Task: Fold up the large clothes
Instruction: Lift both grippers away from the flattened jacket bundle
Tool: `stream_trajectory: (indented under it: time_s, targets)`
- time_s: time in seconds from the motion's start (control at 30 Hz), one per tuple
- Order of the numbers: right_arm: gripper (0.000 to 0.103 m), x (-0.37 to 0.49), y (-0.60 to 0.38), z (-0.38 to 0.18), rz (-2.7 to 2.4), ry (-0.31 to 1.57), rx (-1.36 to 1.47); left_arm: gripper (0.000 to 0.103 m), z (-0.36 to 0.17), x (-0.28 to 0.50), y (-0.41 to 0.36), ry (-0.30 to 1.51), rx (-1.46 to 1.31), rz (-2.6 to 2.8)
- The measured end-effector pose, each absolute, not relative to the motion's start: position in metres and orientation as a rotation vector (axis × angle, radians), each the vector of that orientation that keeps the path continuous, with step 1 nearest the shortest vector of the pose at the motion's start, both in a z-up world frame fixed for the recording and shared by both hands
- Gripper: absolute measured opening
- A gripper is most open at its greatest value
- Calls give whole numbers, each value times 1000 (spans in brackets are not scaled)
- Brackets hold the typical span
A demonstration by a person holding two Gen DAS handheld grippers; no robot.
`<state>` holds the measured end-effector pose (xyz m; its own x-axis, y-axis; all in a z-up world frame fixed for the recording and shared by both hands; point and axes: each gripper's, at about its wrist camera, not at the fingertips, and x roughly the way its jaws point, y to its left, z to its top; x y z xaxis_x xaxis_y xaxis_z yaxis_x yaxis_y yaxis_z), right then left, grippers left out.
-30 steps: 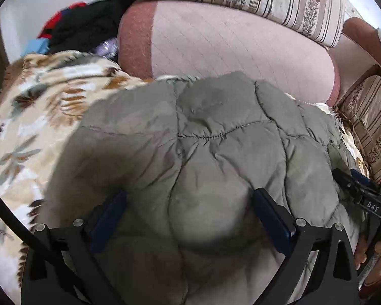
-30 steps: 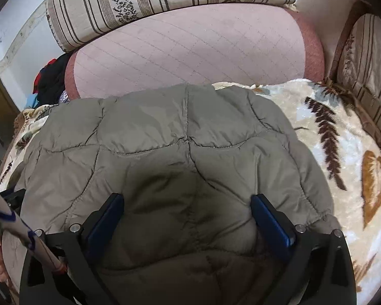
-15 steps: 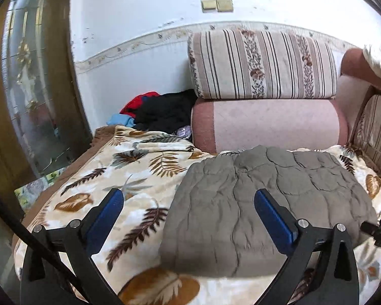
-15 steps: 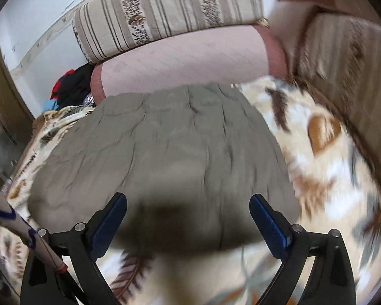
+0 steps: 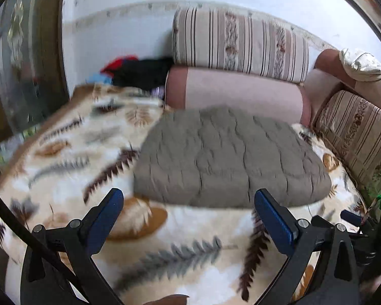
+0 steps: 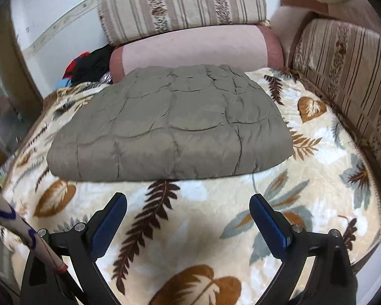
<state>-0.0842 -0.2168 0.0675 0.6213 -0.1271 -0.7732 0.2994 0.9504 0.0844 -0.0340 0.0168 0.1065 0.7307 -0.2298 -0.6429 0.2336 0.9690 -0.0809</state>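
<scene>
A grey-green quilted jacket (image 5: 228, 157) (image 6: 172, 124) lies folded into a flat rectangle on a leaf-patterned blanket (image 5: 71, 167) (image 6: 317, 178) covering a sofa seat. My left gripper (image 5: 188, 203) is open, held back from the jacket's near edge with nothing between its blue pads. My right gripper (image 6: 188, 206) is also open, well short of the jacket's front edge and above the blanket. Neither gripper touches the jacket.
A pink bolster (image 5: 241, 91) (image 6: 190, 48) and striped cushions (image 5: 241, 43) (image 6: 183, 2) back the seat, with another striped cushion (image 6: 348, 71) at the right. A dark and red clothes pile (image 5: 137, 71) (image 6: 89, 66) sits at the far left. A person's arm (image 5: 335, 68) shows at the upper right.
Both grippers have pulled back and up from the jacket, where they were pressed close a second ago. The folded jacket now lies free on the blanket ahead of them.
</scene>
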Motion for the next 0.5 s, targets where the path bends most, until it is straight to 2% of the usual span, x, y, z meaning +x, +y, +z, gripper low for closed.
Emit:
stream_trajectory:
  time_s: [0.13,0.5]
  targets:
    - [100,-88,-203,62,-276,889,130,102,91,-44,11,749,38,-225]
    - [100,-90,-203,47,-295,931,119,102,78,-41,5,819,44,-202]
